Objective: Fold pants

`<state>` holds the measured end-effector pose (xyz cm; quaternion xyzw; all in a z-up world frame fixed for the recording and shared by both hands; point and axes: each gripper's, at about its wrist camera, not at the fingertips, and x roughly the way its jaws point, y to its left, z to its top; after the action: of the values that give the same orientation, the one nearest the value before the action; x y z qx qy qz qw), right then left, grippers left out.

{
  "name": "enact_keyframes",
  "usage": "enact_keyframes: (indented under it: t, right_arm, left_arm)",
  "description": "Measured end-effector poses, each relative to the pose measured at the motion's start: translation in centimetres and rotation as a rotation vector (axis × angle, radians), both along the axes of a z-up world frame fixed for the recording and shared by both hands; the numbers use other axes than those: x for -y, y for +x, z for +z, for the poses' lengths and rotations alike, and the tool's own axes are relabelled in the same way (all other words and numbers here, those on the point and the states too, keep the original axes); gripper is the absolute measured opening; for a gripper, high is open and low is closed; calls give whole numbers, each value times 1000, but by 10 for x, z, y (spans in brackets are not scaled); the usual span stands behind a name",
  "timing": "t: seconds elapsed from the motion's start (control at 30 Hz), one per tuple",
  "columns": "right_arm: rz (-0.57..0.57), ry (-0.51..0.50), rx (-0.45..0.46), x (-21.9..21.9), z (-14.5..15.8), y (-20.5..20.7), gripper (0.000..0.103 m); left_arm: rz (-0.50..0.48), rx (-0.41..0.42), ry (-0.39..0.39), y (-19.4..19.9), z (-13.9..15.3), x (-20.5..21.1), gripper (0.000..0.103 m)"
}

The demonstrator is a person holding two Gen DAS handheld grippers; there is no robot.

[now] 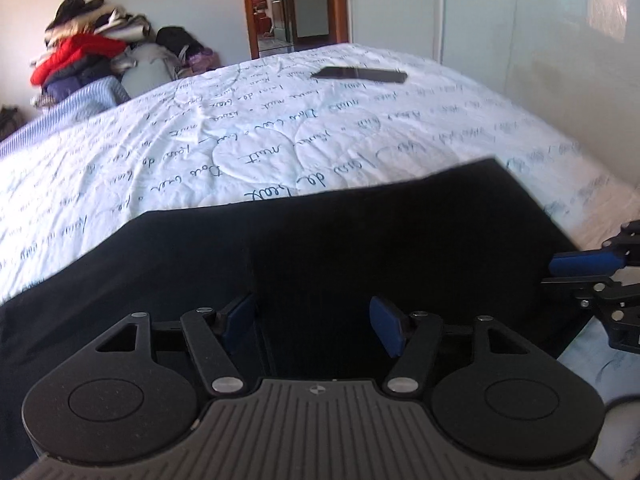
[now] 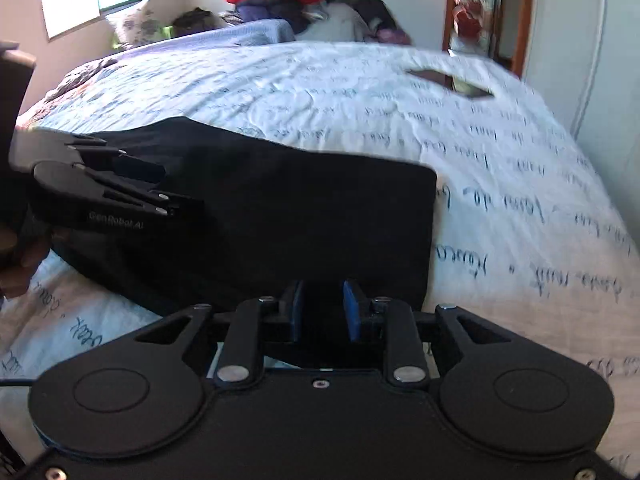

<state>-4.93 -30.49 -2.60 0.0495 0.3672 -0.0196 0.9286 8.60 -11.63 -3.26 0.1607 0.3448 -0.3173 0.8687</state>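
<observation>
The black pants (image 2: pixel 288 216) lay folded into a broad slab on the white bed (image 2: pixel 500 168), filling the lower centre of both wrist views, with their long axis running from left to right across the frames. The left claw (image 1: pixel 312 322) stood wide open just above the cloth, nothing between its pads. The right claw (image 2: pixel 322 314) was parted only narrowly at the near edge, lower centre of its frame, close to the slab's right-hand end; no fabric looked pinched, though dark cloth made this hard to read. Judging by position, both claws sat at the near long edge, so the next fold would likely go away from them or end to end
</observation>
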Motion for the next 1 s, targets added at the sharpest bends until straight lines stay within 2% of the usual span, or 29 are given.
enact_keyframes:
  t: [0.07, 0.13, 0.2, 0.27, 0.3, 0.4, 0.47, 0.53, 0.6, 0.67, 0.8, 0.87, 0.9, 0.97, 1.0]
  right_arm:
    - [-12, -27, 63, -1, 9, 9, 23]
    - [-4, -129, 81, -2, 9, 38, 25]
    - [1, -171, 31, -3, 1, 69, 32]
    - [-3, -181, -44, 3, -16, 96, 32]
    - [-7, -184, -38, 5, -19, 100, 35]
    - [-47, -173, 4, 3, -4, 89, 37]
    - [-41, -180, 43, -7, 3, 73, 38]
    - [-18, -164, 42, -14, 3, 64, 39]
    - [3, -170, 7, -22, -8, 59, 44]
    - [2, -198, -16, -27, -20, 59, 44]
    - [-12, -177, 28, -42, -4, 53, 43]
    - [5, -184, 41, -51, -2, 54, 43]
    - [24, -178, 31, -54, -5, 56, 51]
    - [48, -204, -22, -61, -17, 62, 54]
    - [41, -220, -11, -64, -19, 61, 55]
  left_arm:
    - [30, -29, -35, 7, 3, -1, 70]
    - [46, -41, -21, 10, 2, 5, 71]
    - [34, -35, 9, 6, -3, 10, 73]
    - [32, -2, 23, -3, -5, 11, 75]
    - [27, 8, 29, -6, -4, 11, 76]
    - [11, 23, 39, -11, 0, 9, 80]
    - [29, 31, 38, -9, 0, 9, 87]
    - [36, 12, 36, -7, -5, 11, 94]
    - [42, -14, 21, -6, -10, 13, 95]
    - [55, -27, 1, -8, -10, 12, 95]
    - [62, -22, -15, -13, -2, 2, 93]
    - [95, 6, -13, -14, 3, -8, 94]
    - [116, 21, -14, -13, 6, -15, 94]
    - [180, 29, -45, -10, 12, -35, 94]
    - [209, 15, -69, -8, 16, -48, 94]
